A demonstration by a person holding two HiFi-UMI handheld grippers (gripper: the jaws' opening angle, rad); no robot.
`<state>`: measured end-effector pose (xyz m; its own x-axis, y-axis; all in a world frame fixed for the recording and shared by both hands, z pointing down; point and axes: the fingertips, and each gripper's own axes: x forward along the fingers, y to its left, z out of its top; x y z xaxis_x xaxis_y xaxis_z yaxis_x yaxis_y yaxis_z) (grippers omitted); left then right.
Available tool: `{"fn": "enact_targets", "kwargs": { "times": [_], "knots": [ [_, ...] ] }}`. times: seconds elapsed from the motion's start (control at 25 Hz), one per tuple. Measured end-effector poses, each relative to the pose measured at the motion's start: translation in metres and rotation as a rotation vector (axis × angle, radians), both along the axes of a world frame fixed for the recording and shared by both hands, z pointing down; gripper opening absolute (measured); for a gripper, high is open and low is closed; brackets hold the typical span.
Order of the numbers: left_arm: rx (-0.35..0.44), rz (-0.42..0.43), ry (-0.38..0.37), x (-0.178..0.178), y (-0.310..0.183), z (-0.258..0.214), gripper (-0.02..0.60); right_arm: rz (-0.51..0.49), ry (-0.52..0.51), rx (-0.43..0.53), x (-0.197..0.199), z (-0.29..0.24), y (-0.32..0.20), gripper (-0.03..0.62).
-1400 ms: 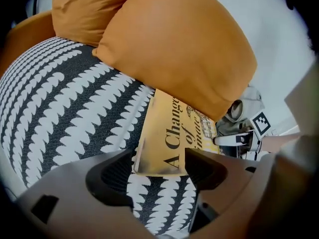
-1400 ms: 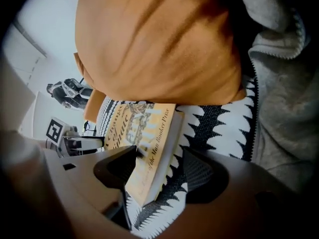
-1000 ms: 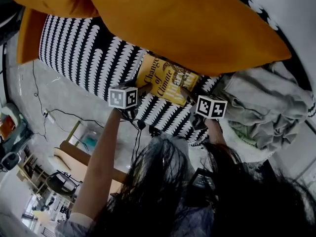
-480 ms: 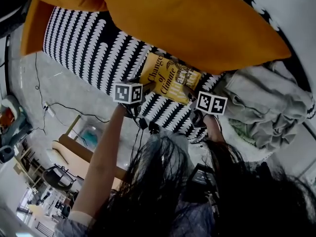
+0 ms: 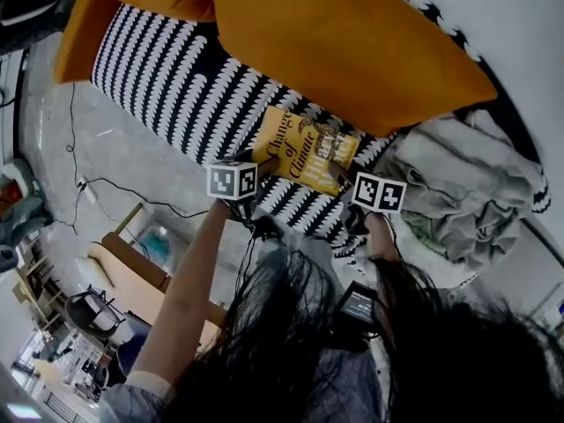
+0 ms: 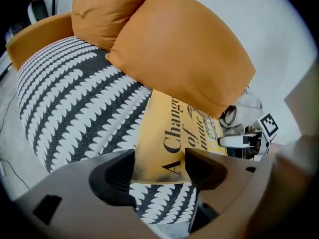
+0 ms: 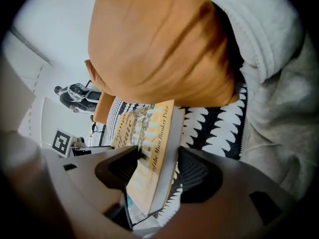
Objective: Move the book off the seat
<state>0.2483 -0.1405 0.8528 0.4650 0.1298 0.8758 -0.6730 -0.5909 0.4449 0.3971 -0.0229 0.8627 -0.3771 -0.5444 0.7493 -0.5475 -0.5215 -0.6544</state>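
Observation:
A yellow book [image 5: 304,148] lies on the black-and-white patterned seat [image 5: 167,86], tucked under the lower edge of a big orange cushion [image 5: 344,51]. My left gripper [image 5: 263,163] is at the book's near left corner; in the left gripper view that corner [image 6: 164,143] sits between the spread jaws [image 6: 159,166], which look open. My right gripper [image 5: 342,177] holds the book's right edge. In the right gripper view the book [image 7: 149,153] shows edge-on, tilted up off the seat, with both jaws [image 7: 158,169] against it.
A crumpled grey garment [image 5: 458,192] lies on the seat right of the book. A second orange cushion [image 6: 102,11] sits further left. Beyond the seat's front edge are floor cables [image 5: 97,183] and wooden furniture [image 5: 132,271].
Both grippers have closed in on the book from its near side. The head view has drifted, so the seat and the cushions sit a little further right in the picture.

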Motion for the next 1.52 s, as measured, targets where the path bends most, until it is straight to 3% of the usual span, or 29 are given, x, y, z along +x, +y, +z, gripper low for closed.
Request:
{"fn": "enact_targets", "kwargs": {
  "times": [0.4, 0.72, 1.0, 1.24, 1.52],
  "knots": [
    [0.143, -0.064, 0.068, -0.006, -0.01, -0.086, 0.325, -0.099, 0.061, 0.079, 0.003, -0.08, -0.018, 0.264],
    [0.173, -0.151, 0.127, -0.013, -0.019, -0.141, 0.325, -0.165, 0.128, 0.119, 0.006, -0.143, -0.04, 0.264],
    [0.274, -0.19, 0.181, -0.027, -0.028, -0.201, 0.324, -0.236, 0.161, 0.155, -0.003, -0.2, -0.056, 0.264],
    [0.324, -0.271, 0.201, -0.058, -0.032, -0.244, 0.322, -0.289, 0.173, 0.213, -0.028, -0.243, -0.075, 0.264],
    [0.366, -0.447, 0.214, -0.118, -0.035, -0.283, 0.316, -0.432, 0.189, 0.298, -0.078, -0.287, -0.112, 0.264]
  ]
}}
